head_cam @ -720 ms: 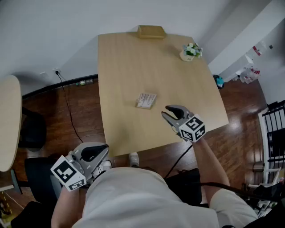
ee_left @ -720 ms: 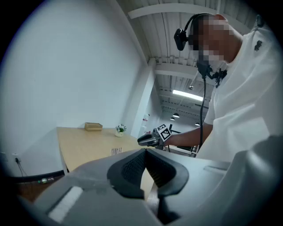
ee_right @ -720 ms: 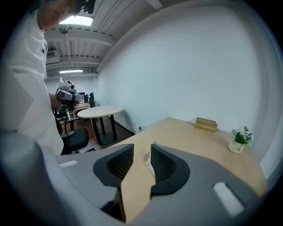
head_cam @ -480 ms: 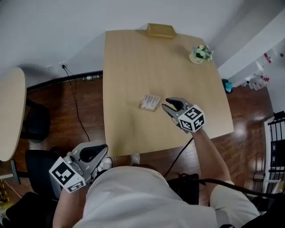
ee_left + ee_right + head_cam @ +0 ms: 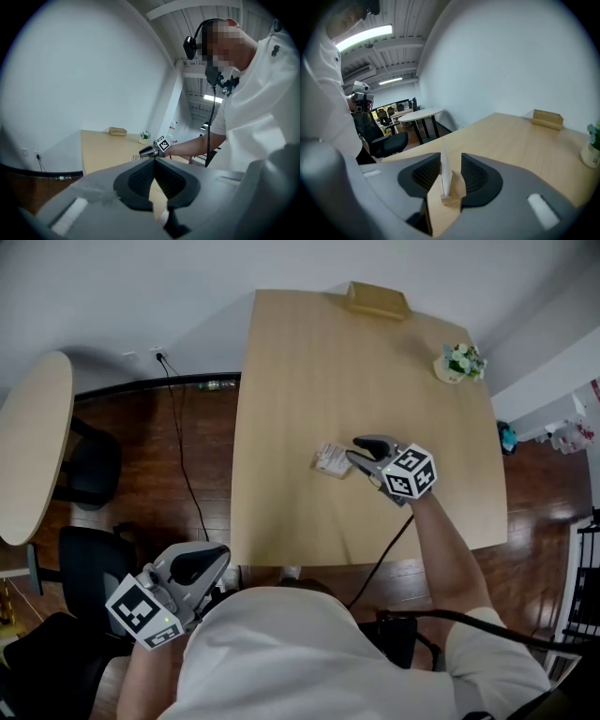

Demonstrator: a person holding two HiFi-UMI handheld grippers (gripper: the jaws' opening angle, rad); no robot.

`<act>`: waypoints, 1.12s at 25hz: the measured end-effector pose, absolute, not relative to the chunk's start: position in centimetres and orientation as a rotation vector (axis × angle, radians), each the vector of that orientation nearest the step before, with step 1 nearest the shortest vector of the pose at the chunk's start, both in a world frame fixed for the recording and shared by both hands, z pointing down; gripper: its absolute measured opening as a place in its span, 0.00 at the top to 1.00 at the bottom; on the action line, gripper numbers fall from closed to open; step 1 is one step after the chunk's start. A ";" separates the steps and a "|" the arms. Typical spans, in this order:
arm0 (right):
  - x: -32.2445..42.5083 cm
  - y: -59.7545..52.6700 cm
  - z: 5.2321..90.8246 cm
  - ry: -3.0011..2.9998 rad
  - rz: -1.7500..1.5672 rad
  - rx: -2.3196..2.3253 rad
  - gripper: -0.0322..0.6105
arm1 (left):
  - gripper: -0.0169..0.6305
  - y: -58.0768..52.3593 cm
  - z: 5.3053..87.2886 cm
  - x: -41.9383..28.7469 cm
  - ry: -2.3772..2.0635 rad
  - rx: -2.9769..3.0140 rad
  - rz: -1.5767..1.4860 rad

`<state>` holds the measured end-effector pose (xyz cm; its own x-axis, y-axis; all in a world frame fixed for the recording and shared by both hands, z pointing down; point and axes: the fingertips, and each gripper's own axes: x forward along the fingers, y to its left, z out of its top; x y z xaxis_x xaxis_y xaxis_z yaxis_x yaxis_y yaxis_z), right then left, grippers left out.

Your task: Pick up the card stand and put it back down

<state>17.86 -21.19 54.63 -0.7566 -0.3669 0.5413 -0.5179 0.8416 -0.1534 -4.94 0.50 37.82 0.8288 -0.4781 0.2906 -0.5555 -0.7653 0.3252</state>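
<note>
The right tongs [image 5: 361,448] reach out over the bench [image 5: 300,381] and tilt down toward it. Their jaws are spread wide, which suits a grasp that has not yet been made. The card stand [image 5: 446,180], a small wooden block with a white card upright in its slot, sits on the bench directly between those jaws. It is edge-on to them, so the pads would meet the card's flat faces. Neither pad seems to press on it; a clear gap shows on one side, and the card stands closer to the other pad. The stand rests on the bench, not lifted. I judge the pick-up is at the closing step: the tongs straddle the thing and only need to clench.

The left tongs [image 5: 211,559] are clenched on nothing and held low beside the person's body, off the near edge of the bench and well apart from the stand, likely parked there because one pair is enough. Beyond the right tongs, at the far end of the bench, lie a small wooden box [image 5: 378,299] and a little flower pot [image 5: 459,363], both well clear.
</note>
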 end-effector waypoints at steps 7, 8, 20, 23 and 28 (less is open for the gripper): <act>16.5 -21.0 55.9 -2.530 0.427 0.554 0.80 | 0.97 0.0 38.4 -5.3 -0.801 2.568 0.270; 16.4 -20.9 55.8 -2.534 0.424 0.549 0.81 | 0.97 0.0 38.4 -5.3 -0.802 2.567 0.273; 16.0 -20.3 55.7 -2.554 0.413 0.520 0.92 | 0.97 -0.4 38.6 -4.6 -0.782 2.571 0.283; 15.8 -20.1 55.6 -2.552 0.397 0.513 0.92 | 0.97 -0.2 38.6 -4.8 -0.778 2.576 0.280; 15.8 -20.1 54.8 -2.555 0.386 0.527 0.92 | 0.97 0.1 38.6 -5.2 -0.776 2.580 0.271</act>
<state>15.76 -20.06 54.78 -0.8007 -0.2921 0.5231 -0.4336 0.8850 -0.1696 -5.17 0.07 38.55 0.8242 -0.4786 0.3027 -0.5629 -0.7507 0.3459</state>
